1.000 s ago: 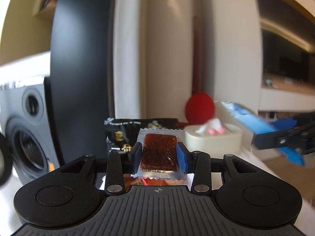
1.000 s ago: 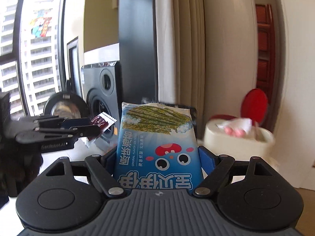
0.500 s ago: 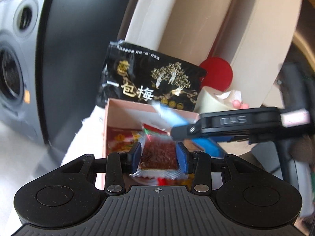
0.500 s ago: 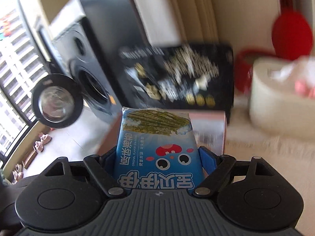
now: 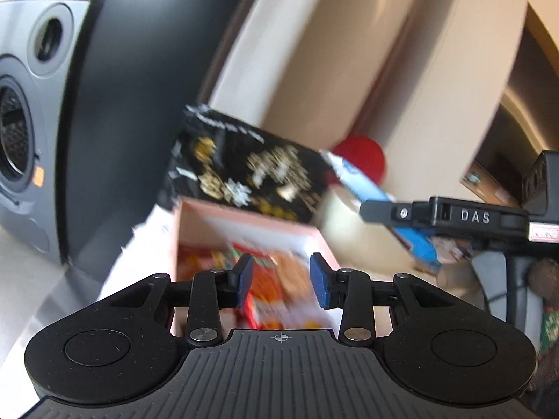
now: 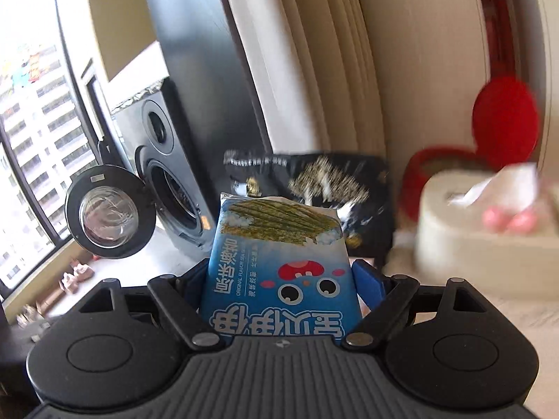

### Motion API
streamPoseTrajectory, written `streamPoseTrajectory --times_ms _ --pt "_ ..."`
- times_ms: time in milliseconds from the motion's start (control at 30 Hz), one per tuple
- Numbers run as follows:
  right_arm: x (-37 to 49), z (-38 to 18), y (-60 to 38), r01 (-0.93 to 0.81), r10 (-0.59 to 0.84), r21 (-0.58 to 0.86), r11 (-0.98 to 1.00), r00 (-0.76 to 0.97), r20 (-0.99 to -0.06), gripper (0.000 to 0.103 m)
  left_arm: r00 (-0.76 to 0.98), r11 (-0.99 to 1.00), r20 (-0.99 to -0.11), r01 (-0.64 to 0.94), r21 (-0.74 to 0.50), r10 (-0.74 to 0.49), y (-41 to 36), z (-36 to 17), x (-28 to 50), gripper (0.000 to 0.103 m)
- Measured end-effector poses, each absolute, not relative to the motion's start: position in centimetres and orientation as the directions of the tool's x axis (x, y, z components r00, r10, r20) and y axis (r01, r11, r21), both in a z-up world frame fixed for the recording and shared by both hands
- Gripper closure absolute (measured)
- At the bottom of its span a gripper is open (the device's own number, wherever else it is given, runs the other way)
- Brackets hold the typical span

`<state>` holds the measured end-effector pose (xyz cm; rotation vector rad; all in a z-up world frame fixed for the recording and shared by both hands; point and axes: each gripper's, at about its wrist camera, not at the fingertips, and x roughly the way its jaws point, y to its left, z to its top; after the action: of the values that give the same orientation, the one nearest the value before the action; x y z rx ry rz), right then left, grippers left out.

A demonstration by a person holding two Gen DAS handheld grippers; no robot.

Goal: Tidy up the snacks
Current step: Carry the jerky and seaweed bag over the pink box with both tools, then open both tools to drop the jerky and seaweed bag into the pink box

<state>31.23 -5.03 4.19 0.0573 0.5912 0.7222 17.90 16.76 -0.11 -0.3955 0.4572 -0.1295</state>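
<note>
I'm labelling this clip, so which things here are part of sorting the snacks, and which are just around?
Part of the job:
- blue seaweed pack, held in the right gripper
- pink box with snacks in it
- black snack bag
- left gripper, over the box

Just around:
- speaker
- tissue holder
- curtain

Two matching black handheld grippers with blue finger pads.

The left gripper (image 5: pixel 281 281) had a ribbed dark grey body, two round black discs at its sides, silver pivot screws on black linkage arms, and a small crosshair mark at centre. The right gripper (image 6: pixel 279 279) was built alike; seen side-on from the left camera, its black finger bore white letters "DAS" and one silver screw.
</note>
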Motion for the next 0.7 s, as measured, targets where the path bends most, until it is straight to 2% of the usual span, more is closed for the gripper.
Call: streamPoseTrajectory --times_ms 100,267,367,467,533,567,600,633,667,700 --pt "29.5 3.7 -7.9 -0.625 0.656 0.26 0.736 0.566 -0.498 0.018 0.847 0.923 -0.456 0.098 -0.373 -0.275 14.8 -1.3 15.8 0.063" --pt "26.3 2.2 -12.1 -0.619 0.674 0.304 0.724 0.54 -0.504 0.018 0.784 0.933 -0.541 0.134 -0.333 -0.306 10.6 -3.9 13.5 0.063" --pt "26.0 3.6 -11.9 -0.63 0.707 0.334 0.702 0.558 -0.435 0.018 0.778 0.923 -0.545 0.114 -0.367 -0.313 9.7 -4.7 13.8 0.063" --pt "27.6 5.4 -9.5 -0.636 0.765 0.425 0.644 0.543 -0.346 0.017 0.788 0.937 -0.551 0.091 -0.336 -0.274 9.5 -4.3 13.1 0.063" --pt "29.5 5.2 -6.7 -0.614 0.762 0.454 0.646 0.557 -0.33 0.011 0.792 0.94 -0.552 0.081 -0.33 -0.262 9.8 -3.8 12.2 0.063" --pt "30.3 4.3 -4.9 -0.596 0.73 0.423 0.683 0.585 -0.353 0.002 0.793 0.941 -0.553 0.073 -0.33 -0.256 10.1 -3.7 11.8 0.063" --pt "31.2 3.1 -2.9 -0.58 0.689 0.373 0.724 0.586 -0.427 0.002 0.795 0.941 -0.552 0.066 -0.331 -0.25 10.5 -3.8 11.7 0.063" --pt "32.3 1.7 -0.9 -0.577 0.655 0.333 0.746 0.545 -0.524 0.007 0.799 0.94 -0.549 0.059 -0.336 -0.247 10.9 -3.8 11.4 0.063" --pt "33.0 0.5 0.2 -0.565 0.637 0.334 0.754 0.506 -0.582 0.019 0.802 0.936 -0.543 0.053 -0.347 -0.247 11.4 -4.1 11.1 0.063" --pt "33.5 -0.4 0.4 -0.547 0.639 0.365 0.753 0.478 -0.602 0.021 0.804 0.932 -0.541 0.045 -0.359 -0.247 11.8 -4.2 11.0 0.063"
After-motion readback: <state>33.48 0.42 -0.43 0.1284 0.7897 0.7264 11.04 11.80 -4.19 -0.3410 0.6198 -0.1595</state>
